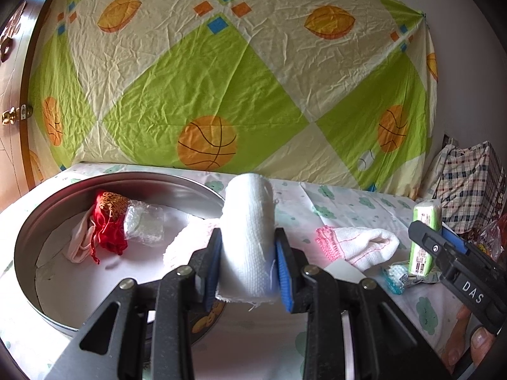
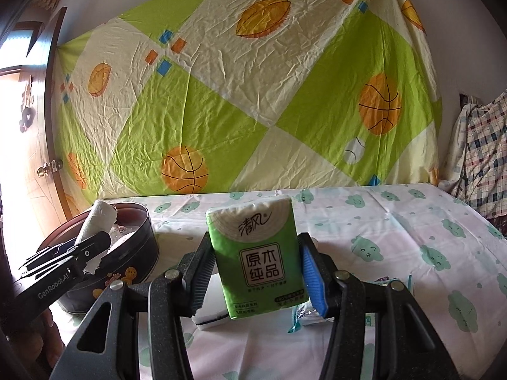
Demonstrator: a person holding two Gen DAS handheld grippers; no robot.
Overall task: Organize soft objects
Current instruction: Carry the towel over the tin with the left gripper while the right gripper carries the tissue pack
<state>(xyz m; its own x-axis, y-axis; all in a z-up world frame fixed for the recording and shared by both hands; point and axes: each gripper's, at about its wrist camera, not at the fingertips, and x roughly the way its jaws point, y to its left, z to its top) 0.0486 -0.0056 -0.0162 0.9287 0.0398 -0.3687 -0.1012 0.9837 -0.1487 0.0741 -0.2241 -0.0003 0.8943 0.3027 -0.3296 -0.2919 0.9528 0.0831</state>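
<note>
The left tool (image 1: 247, 262) pinches a white roll of gauze bandage (image 1: 247, 237) between its blue pads, the roll standing nearly upright, its long axis running up the middle of the left wrist frame. Directly behind it and to the left lies the round dark metal tin (image 1: 47, 218), open-topped; the roll hangs at the tin's near right rim, so the coming move looks like a short carry leftward and down into it. The left hand is plainly the nearer to the tin.

Inside the tin, left of centre, rest a red drawstring pouch with gold embroidery (image 1: 109, 224), a clear crinkled plastic packet (image 1: 144, 223) touching it, and a pale pink cloth (image 1: 80, 242) beneath; the free floor of the tin lies nearest the roll, with only the rim to clear.

The right tool (image 2: 255, 261) grips a green pack of paper tissues with printed Chinese characters (image 2: 256, 253), upright at the centre of the right wrist frame, well right of the tin, which sits at that frame's lower left.

On the bed sheet printed with green clouds (image 2: 412, 221), right of the left tool, lie a white knitted sock with pink trim (image 1: 358, 243) and a small teal-and-white wrapped packet (image 1: 396, 277). A green-and-cream sheet with basketballs (image 1: 221, 72) fills the background; a checked bag (image 1: 469, 190) sits at far right.
</note>
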